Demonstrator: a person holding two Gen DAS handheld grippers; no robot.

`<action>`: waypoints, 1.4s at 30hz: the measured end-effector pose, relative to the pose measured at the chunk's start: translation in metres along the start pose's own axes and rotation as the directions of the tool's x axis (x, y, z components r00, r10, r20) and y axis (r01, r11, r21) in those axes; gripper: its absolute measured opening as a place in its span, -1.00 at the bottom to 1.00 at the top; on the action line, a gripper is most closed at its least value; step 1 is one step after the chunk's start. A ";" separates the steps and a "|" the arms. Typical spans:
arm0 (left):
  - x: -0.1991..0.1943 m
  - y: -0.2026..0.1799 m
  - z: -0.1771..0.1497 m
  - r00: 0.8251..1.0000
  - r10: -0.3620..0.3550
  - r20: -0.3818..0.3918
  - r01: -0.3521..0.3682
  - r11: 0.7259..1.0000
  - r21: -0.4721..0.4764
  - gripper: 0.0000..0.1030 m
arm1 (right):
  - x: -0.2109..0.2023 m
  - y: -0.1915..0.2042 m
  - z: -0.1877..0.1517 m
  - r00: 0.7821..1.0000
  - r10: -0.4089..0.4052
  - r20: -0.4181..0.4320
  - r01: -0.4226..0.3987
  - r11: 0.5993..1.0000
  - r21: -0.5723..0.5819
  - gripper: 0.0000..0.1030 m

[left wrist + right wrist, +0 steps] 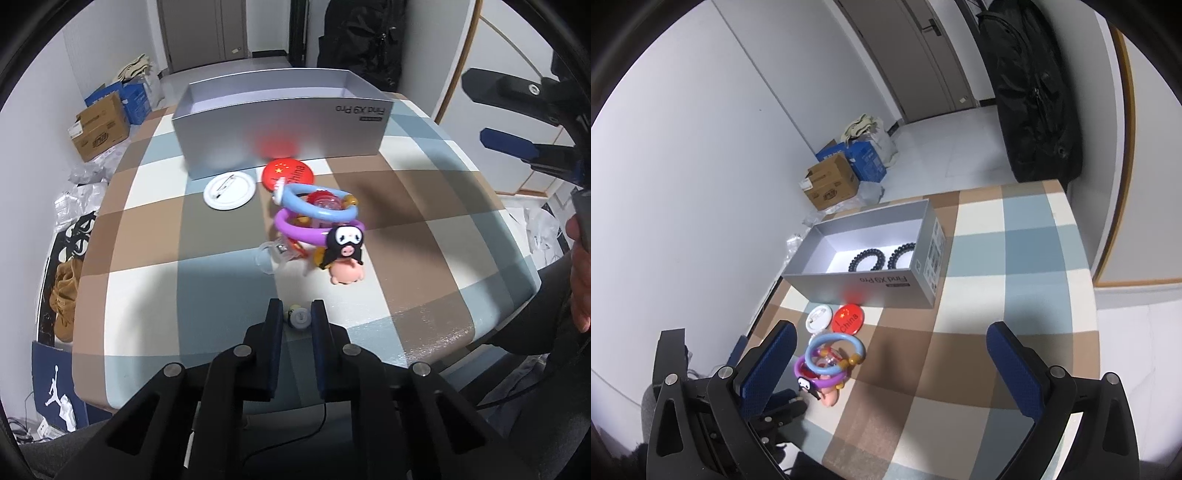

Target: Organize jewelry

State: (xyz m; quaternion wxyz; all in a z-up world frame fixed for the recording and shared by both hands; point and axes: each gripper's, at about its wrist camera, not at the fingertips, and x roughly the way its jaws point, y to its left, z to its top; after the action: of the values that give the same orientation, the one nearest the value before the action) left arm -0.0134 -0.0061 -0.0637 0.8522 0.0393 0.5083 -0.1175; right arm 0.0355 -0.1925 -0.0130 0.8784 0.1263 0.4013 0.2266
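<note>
Box (886,284) blocks rear; cloth (1015,295) rightward lies bare.

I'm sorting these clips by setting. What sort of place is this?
Most likely a room in a home, perhaps a spare or entry room. A table with a checked cloth stands by an interior door, cardboard boxes sit on the floor against the wall, and a black bag stands nearby.
</note>
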 end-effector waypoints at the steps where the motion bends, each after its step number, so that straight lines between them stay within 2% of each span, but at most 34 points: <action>1: 0.000 0.000 0.000 1.000 -0.011 0.000 0.011 1.000 -0.005 -0.80 | 0.000 0.000 0.000 1.000 0.000 0.002 0.000 1.000 -0.001 1.00; 15: -0.001 0.023 0.011 0.994 -0.110 0.010 0.110 0.982 -0.152 -0.86 | 0.008 -0.006 -0.001 1.000 0.005 -0.028 -0.003 0.999 0.045 1.00; 20: -0.011 0.030 0.017 0.988 -0.140 0.060 0.150 0.970 -0.193 -0.86 | 0.014 -0.004 -0.002 0.998 0.035 -0.046 -0.032 0.998 0.060 1.00; 23: -0.016 0.036 0.020 0.984 -0.153 0.091 0.169 0.961 -0.219 -0.86 | 0.021 0.001 -0.003 0.996 0.057 -0.072 -0.052 0.997 0.063 1.00; 26: -0.021 0.041 0.022 0.980 -0.155 0.122 0.181 0.953 -0.244 -0.86 | 0.034 0.011 -0.005 0.987 0.109 -0.119 -0.102 0.993 0.060 1.00; 30: -0.024 0.048 0.024 0.975 -0.164 0.153 0.201 0.943 -0.267 -0.86 | 0.051 0.027 -0.011 0.974 0.135 -0.182 -0.131 0.991 0.029 1.00; 34: -0.027 0.056 0.026 0.969 -0.172 0.176 0.218 0.932 -0.288 -0.86 | 0.068 0.039 -0.019 0.961 0.151 -0.233 -0.149 0.988 0.027 0.83; 36: -0.028 0.060 0.027 0.967 -0.174 0.186 0.224 0.928 -0.297 -0.86 | 0.074 0.042 -0.021 0.956 0.150 -0.251 -0.149 0.989 0.025 0.81; 40: -0.030 0.068 0.028 0.964 -0.166 0.207 0.228 0.918 -0.325 -0.86 | 0.085 0.051 -0.022 0.955 0.139 -0.263 -0.140 0.990 0.013 0.55; 42: -0.030 0.070 0.028 0.963 -0.169 0.210 0.232 0.915 -0.330 -0.86 | 0.090 0.058 -0.024 0.957 0.113 -0.267 -0.122 0.992 -0.015 0.50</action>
State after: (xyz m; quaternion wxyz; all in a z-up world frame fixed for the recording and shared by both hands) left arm 0.0139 0.0617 -0.0282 0.8706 -0.1766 0.4446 -0.1149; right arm 0.0521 -0.0967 -0.0635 0.8035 0.1048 0.5038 0.2994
